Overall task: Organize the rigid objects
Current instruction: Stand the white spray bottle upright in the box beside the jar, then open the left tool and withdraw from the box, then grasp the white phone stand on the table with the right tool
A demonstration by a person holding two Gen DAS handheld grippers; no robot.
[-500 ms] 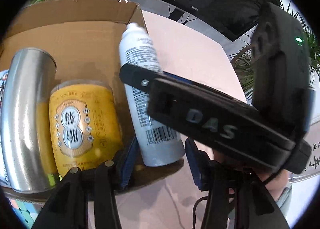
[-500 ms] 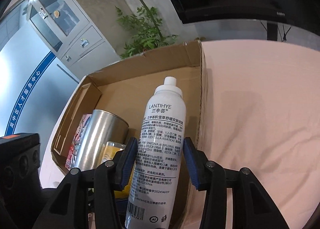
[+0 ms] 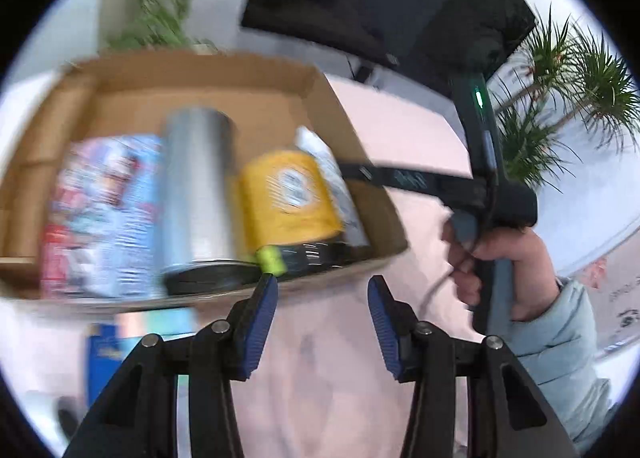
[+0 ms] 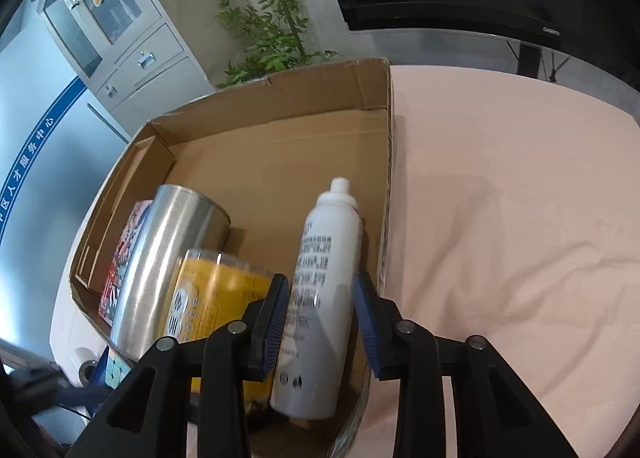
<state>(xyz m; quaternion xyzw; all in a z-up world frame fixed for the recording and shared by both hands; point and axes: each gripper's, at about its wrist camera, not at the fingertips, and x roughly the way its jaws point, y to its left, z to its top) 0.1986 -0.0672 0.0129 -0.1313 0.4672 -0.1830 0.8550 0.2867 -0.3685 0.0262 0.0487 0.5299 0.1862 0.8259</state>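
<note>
The right gripper [image 4: 322, 322] has its blue pads [image 4: 274, 322] on either side of the white spray bottle [image 4: 324, 290]. The left pad sits against the bottle's side; a thin gap shows at the right pad, so whether it is clamped or loosened cannot be told. The bottle lies in the right end of the cardboard box [image 4: 280, 106], beside the right wall. Its long axis runs away from the gripper, nozzle toward the far wall, flat base toward the near edge.

Left of the bottle in the box lies a yellow-labelled jar [image 4: 212, 298], then a steel can [image 4: 168, 258], then a colourful carton [image 4: 124, 250] nearest the left wall. All lie lengthwise like the bottle.

The left gripper [image 3: 322, 322] is spread apart and empty, above the pink cloth [image 3: 320, 398] just in front of the box [image 3: 208, 70]. Its view is blurred, yet shows the same row: carton [image 3: 104, 214], can [image 3: 196, 190], jar [image 3: 288, 198], bottle [image 3: 332, 182]. A hand [image 3: 500, 258] grips the right gripper's handle.
</note>
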